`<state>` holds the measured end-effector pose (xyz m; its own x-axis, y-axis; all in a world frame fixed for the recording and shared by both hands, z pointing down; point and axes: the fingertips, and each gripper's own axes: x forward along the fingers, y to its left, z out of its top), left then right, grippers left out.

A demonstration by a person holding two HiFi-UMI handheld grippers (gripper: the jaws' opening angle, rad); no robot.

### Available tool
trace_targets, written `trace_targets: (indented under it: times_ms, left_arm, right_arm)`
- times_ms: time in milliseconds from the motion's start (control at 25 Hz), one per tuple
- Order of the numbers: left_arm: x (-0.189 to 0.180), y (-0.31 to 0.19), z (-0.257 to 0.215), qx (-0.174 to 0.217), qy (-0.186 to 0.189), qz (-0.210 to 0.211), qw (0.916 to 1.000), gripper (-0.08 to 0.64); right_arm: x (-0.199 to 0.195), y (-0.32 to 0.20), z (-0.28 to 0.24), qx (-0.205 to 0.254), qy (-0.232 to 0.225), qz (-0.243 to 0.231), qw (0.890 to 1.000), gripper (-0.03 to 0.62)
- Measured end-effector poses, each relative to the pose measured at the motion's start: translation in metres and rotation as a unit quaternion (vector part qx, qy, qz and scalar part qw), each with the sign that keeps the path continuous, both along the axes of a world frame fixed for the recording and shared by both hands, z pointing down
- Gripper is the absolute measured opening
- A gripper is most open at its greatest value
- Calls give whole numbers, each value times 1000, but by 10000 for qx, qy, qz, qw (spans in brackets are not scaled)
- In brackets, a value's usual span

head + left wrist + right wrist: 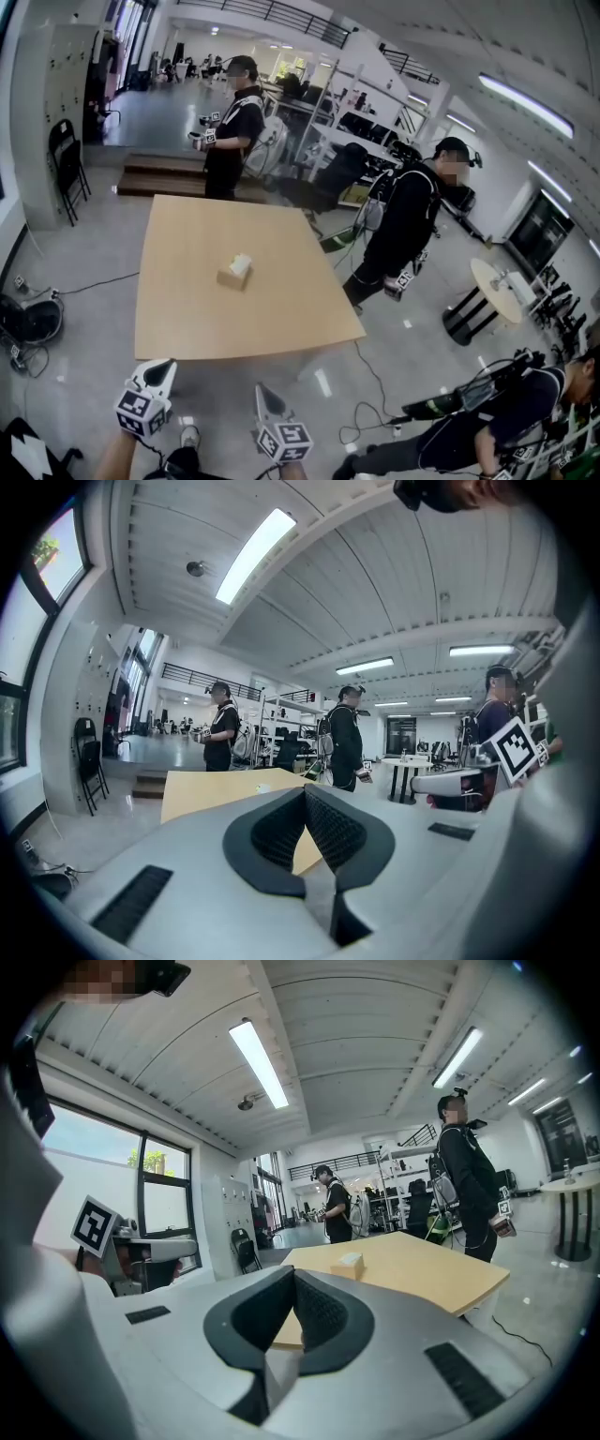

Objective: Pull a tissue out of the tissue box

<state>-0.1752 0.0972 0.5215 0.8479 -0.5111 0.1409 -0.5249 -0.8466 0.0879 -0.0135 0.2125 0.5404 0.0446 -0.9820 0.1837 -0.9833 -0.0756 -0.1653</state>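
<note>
A tan tissue box point(234, 273) with a white tissue sticking out of its top sits near the middle of the light wooden table point(187, 319). Both grippers hang over the floor, short of the table's near edge. My left gripper point(164, 365) is at the lower left, shut with nothing between its pads point(319, 822). My right gripper point(263, 390) is beside it, also shut and empty. In the right gripper view the tissue box point(349, 1265) lies ahead, beyond the closed tips point(293, 1275). In the left gripper view the box point(262, 787) is only a small pale spot.
One person point(230, 131) stands at the table's far side, another point(408, 225) to its right, and a third point(487, 427) crouches at the lower right. A round white table point(497, 286), a folding chair point(67, 164), low steps point(169, 176) and floor cables point(33, 323) surround the table.
</note>
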Motion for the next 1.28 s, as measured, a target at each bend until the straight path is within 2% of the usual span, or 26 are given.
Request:
trace_targets:
  times_ms: [640, 960, 1280]
  left_arm:
    - [51, -113, -3, -45, 66, 110, 9999, 8]
    - [53, -157, 0, -99, 121, 108, 9998, 8]
    - [61, -180, 5, -157, 108, 173, 9997, 8]
  right_arm:
    - [42, -117, -7, -58, 34, 38, 10000, 11]
    - [45, -166, -10, -85, 121, -7, 9999, 11]
    - [49, -191, -11, -86, 151, 21, 9998, 11]
